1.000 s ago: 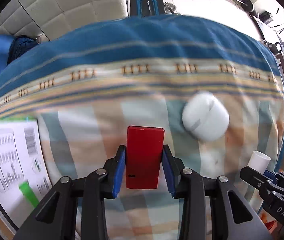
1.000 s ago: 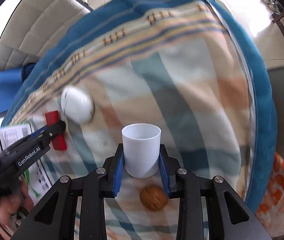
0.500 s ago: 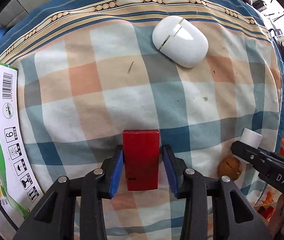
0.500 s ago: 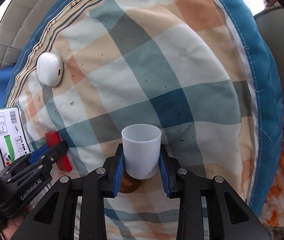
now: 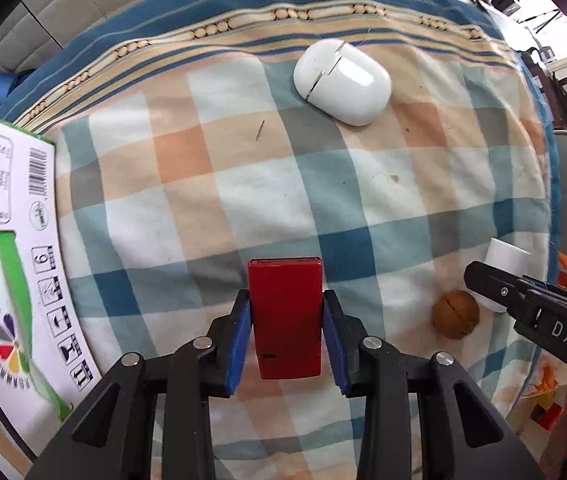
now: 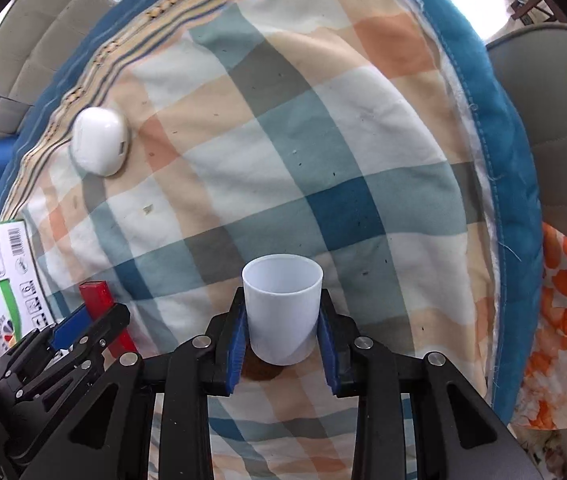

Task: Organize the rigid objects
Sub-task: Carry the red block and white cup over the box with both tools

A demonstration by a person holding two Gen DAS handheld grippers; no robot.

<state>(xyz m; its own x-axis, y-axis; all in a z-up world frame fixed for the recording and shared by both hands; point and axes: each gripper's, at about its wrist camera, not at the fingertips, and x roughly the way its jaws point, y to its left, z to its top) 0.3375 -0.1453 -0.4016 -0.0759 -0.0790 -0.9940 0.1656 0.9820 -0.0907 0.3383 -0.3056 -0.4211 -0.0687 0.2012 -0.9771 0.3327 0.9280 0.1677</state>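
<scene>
My left gripper point(image 5: 286, 342) is clamped on a flat red rectangular box point(image 5: 286, 316), its blue pads pressing the two long sides near the lower half; my right gripper point(image 6: 283, 334) is clamped on a small white plastic cup point(image 6: 282, 306), upright and open at the top, pinched across its round wall. Both are held over the checked orange, blue and white cloth point(image 5: 211, 184) — neither plainly rests on it.

The red box looks stiff and light, with flat parallel sides that suit the pads well; the glossy paint may slip if I loosen. The cup is thin and light; I judge it would flex or pop out under a hard squeeze, so a grip low on the wall, where the base stiffens it, is the safer place.

Just under the cup lies a brown walnut point(image 5: 454, 314), near my right gripper's tip in the left view and half hidden by the cup in the right view; it would get in the way if I set the cup straight down. A smooth white oval case point(image 5: 341, 80) lies well apart, near the striped border; a printed white cardboard box point(image 5: 7, 264) sits at the left edge of the cloth — possibly the container, though I cannot tell.
</scene>
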